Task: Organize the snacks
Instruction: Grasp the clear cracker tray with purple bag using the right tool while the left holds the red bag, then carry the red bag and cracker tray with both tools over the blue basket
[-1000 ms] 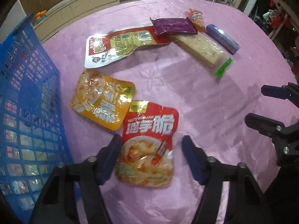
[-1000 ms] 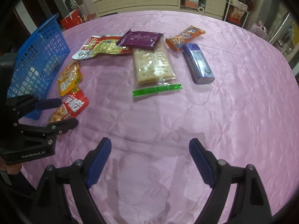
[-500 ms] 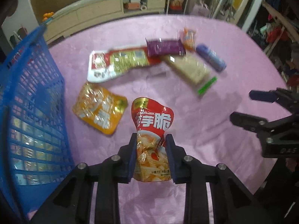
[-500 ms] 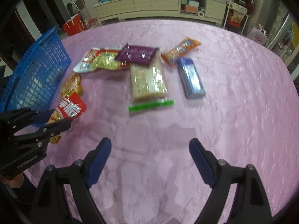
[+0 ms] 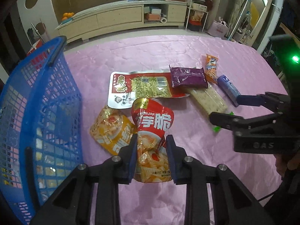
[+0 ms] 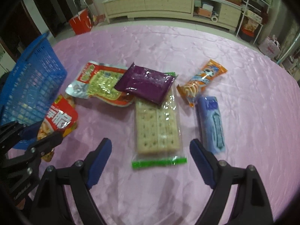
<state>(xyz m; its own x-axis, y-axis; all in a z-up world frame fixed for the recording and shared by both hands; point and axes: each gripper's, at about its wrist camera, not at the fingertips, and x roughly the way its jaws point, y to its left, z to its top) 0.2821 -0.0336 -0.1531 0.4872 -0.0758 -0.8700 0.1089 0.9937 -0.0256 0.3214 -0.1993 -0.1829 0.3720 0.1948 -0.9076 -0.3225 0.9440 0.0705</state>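
Note:
My left gripper [image 5: 151, 156] is shut on the lower half of a red konjak snack bag [image 5: 152, 129], which hangs lifted off the pink tablecloth. That red bag [image 6: 58, 120] also shows at the left of the right wrist view, pinched in the left gripper [image 6: 36, 134]. My right gripper [image 6: 150, 150] is open and hovers over the near end of a clear cracker pack [image 6: 157, 129] with a green seal strip. The blue basket [image 5: 37, 116] stands at the left. An orange snack bag [image 5: 112, 131] lies flat beside the basket.
Farther back lie a long red and yellow pouch [image 5: 142, 87], a purple packet [image 6: 145, 83], an orange wrapped stick [image 6: 202, 80] and a blue tube pack [image 6: 212, 123]. The right gripper [image 5: 236, 108] reaches in from the right of the left wrist view. The pink table [image 6: 243, 86] continues to the right.
My left gripper closed on the red konjak bag and lifted it off the cloth. My right gripper moved forward over the table and now hovers at the cracker pack's near end.

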